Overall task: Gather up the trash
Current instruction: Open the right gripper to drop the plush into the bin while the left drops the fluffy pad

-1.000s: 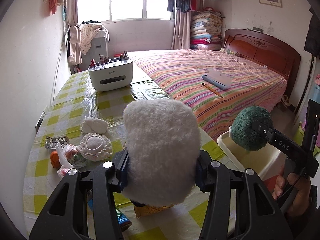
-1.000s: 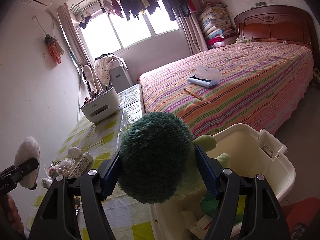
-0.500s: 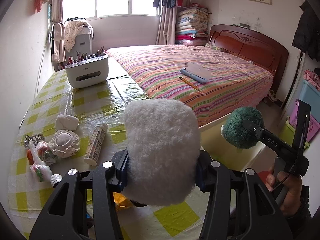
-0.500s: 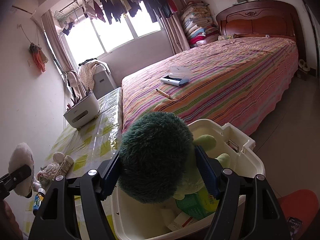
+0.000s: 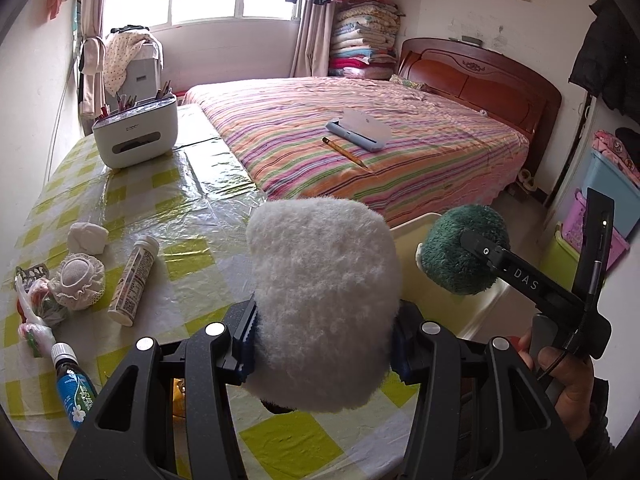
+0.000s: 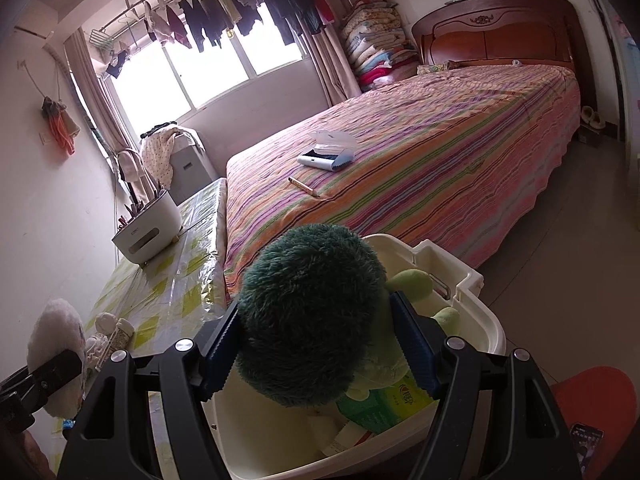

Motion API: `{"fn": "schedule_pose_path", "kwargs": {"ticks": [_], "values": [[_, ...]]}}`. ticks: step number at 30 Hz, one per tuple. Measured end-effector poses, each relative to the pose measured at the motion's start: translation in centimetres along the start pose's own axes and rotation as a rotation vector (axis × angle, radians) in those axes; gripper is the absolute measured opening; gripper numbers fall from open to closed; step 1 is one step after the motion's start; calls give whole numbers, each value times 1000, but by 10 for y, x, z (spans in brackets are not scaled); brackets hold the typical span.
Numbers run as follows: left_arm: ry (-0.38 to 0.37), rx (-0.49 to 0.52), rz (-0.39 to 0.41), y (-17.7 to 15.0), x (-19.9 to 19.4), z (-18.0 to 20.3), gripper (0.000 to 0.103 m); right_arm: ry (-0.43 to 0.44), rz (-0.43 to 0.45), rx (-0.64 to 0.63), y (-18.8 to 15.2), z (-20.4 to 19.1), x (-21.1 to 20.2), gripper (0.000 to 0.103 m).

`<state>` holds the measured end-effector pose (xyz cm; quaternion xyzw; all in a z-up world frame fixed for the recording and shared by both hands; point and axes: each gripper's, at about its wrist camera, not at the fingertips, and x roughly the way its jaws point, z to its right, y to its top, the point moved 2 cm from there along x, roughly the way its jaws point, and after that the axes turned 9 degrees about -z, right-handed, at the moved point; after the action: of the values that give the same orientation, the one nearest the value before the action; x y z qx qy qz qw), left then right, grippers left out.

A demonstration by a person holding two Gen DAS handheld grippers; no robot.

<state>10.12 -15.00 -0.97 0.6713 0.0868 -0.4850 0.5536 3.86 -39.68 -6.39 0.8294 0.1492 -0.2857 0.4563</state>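
Note:
Trash lies at the left of the yellow-checked table: a white tube, a crumpled white wad, a netted ball, a plastic bag of scraps and a small blue bottle. A cream bin stands beside the table and holds a green packet and white scraps. My left gripper hovers over the table's near edge; a white fuzzy cover hides its jaw gap. My right gripper hangs over the bin, its gap hidden by a dark green fuzzy cover.
A white organizer box with pens stands at the table's far end. A striped bed with a pencil and a blue case lies right of the table. Coloured bins stand at the far right.
The left gripper has pulled back and swung right, bringing the white tube and blue bottle into view. The right gripper has moved over the bin, showing more of its contents.

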Motion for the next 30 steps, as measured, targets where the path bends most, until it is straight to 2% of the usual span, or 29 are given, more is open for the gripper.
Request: {"fn": "schedule_pose_path", "kwargs": {"ticks": [9, 17, 30], "values": [[-11, 19, -17, -1, 6, 7, 50, 0, -19, 52, 1, 9, 3, 73], [-23, 30, -42, -1, 17, 18, 50, 31, 43, 91, 5, 14, -9, 75], [-54, 78, -105, 8, 46, 50, 50, 35, 149, 278, 9, 52, -31, 75]]}}
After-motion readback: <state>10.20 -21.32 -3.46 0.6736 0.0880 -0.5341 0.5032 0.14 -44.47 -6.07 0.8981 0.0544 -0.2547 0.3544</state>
